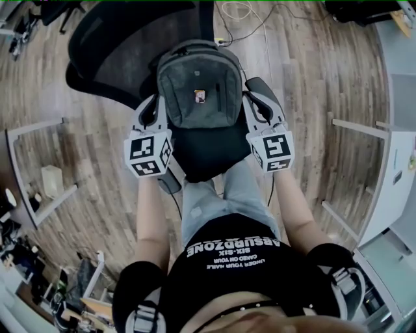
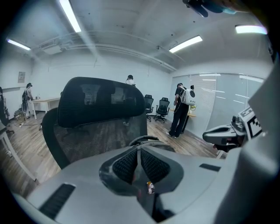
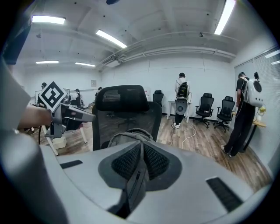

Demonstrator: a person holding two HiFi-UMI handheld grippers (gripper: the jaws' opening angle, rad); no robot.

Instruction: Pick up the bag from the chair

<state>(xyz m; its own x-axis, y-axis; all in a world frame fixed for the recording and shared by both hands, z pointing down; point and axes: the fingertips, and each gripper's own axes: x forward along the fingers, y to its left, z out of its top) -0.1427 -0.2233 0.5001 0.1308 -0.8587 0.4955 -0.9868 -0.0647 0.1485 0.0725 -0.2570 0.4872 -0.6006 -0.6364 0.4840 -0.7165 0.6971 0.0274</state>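
A grey backpack (image 1: 198, 84) stands upright on the seat of a black mesh office chair (image 1: 117, 52), leaning on its backrest. My left gripper (image 1: 149, 110) is at the bag's left side and my right gripper (image 1: 261, 99) at its right side, both close to it. In the left gripper view the pads meet, shutting the left gripper (image 2: 139, 151), with the bag's top handle (image 2: 144, 139) just beyond. The right gripper (image 3: 141, 146) also has its pads together, and the bag's top (image 3: 129, 134) shows past them before the chair back (image 3: 122, 103).
White desk frames stand at the left (image 1: 39, 169) and right (image 1: 380, 162). Cables (image 1: 250, 19) lie on the wood floor behind the chair. People (image 3: 182, 103) and other chairs (image 3: 214, 109) are farther off. The person's leg (image 1: 227, 195) is in front of the seat.
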